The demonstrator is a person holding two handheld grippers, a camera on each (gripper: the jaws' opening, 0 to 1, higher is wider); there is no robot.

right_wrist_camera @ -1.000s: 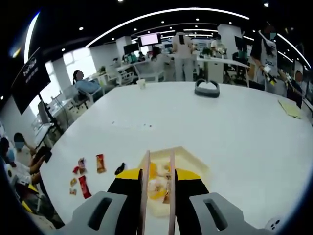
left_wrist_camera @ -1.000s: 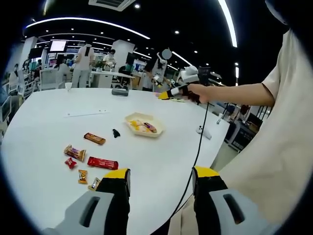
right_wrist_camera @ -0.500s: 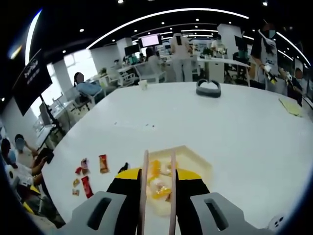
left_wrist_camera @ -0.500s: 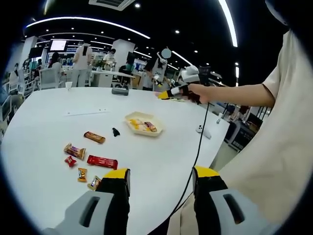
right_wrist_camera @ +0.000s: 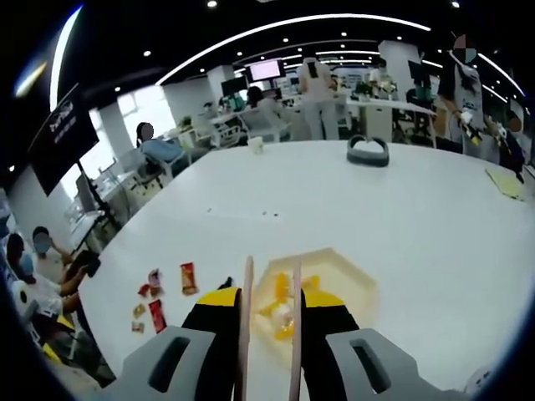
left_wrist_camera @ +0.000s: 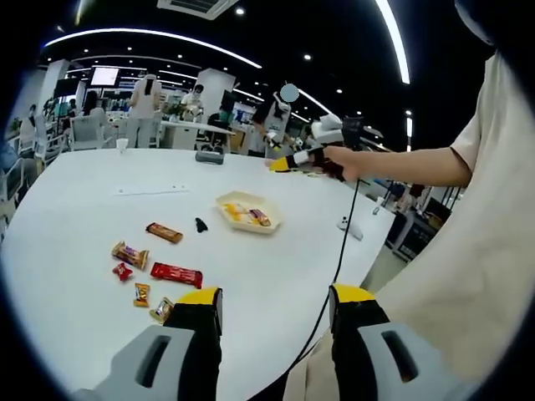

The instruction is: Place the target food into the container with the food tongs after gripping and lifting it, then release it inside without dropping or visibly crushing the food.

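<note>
The right tool (right_wrist_camera: 269, 309) grips the food tongs (right_wrist_camera: 271, 330), blades narrow, hovering above the container (left_wrist_camera: 247, 212) where yellow food (right_wrist_camera: 276, 305) sits. The wrapped snacks (left_wrist_camera: 175, 275) on the tabletop (left_wrist_camera: 100, 225) look light and crinkly, best pinched gently mid-body. The left tool (left_wrist_camera: 272, 322) hangs wide and empty, and a small black clip (left_wrist_camera: 200, 225) lies near the container.

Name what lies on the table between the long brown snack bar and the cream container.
In the left gripper view, a small black object lies between the brown bar and the container; what it is cannot be told.
</note>
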